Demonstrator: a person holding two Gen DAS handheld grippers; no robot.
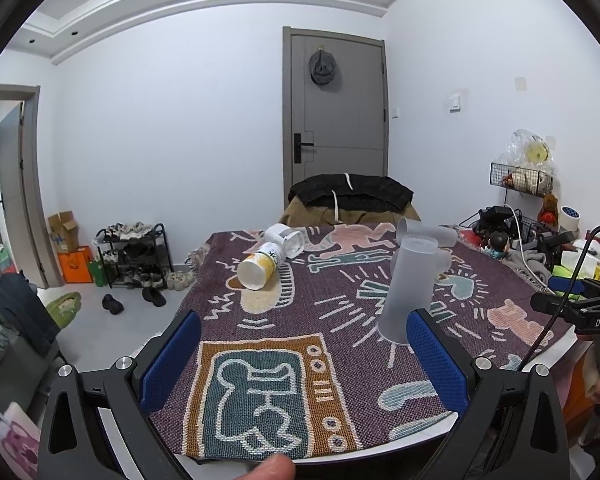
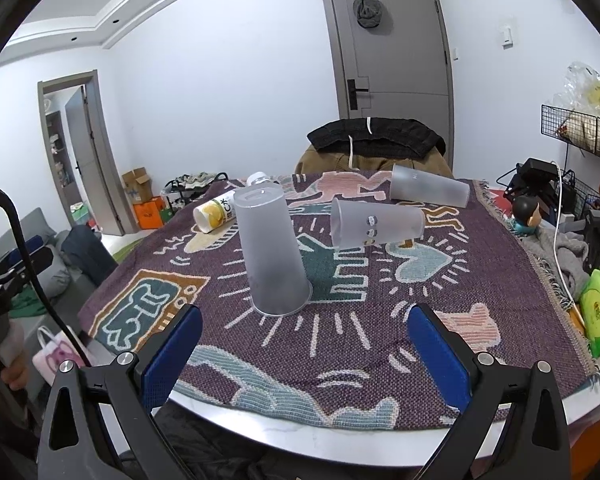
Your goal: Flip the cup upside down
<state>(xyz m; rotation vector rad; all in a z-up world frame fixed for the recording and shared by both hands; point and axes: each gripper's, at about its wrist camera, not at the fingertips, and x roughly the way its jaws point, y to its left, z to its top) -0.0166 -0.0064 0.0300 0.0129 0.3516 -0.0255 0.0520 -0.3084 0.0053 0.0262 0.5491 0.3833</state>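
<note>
Here the surface (image 2: 340, 432) wears a patterned cloth (image 2: 380, 320), and a frosted cup (image 2: 274, 254) stands mouth-down on it, at 12 o'clock from the left blue pad of the right tongs (image 2: 305, 344). Both the right tongs and the left tongs (image 1: 303, 350) are spread wide, holding nothing. Two more frosted cups (image 2: 378, 224) lie on their sides at 2 o'clock from the standing cup; a yellow-labelled bottle (image 2: 216, 214) lies at 10 o'clock.

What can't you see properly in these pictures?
- Left wrist view: the two lying cups are mostly hidden behind the upside-down cup.
- Right wrist view: the clear bottle is mostly hidden behind that cup.
- Both views: the yellow can has lettering too small to read.
</note>
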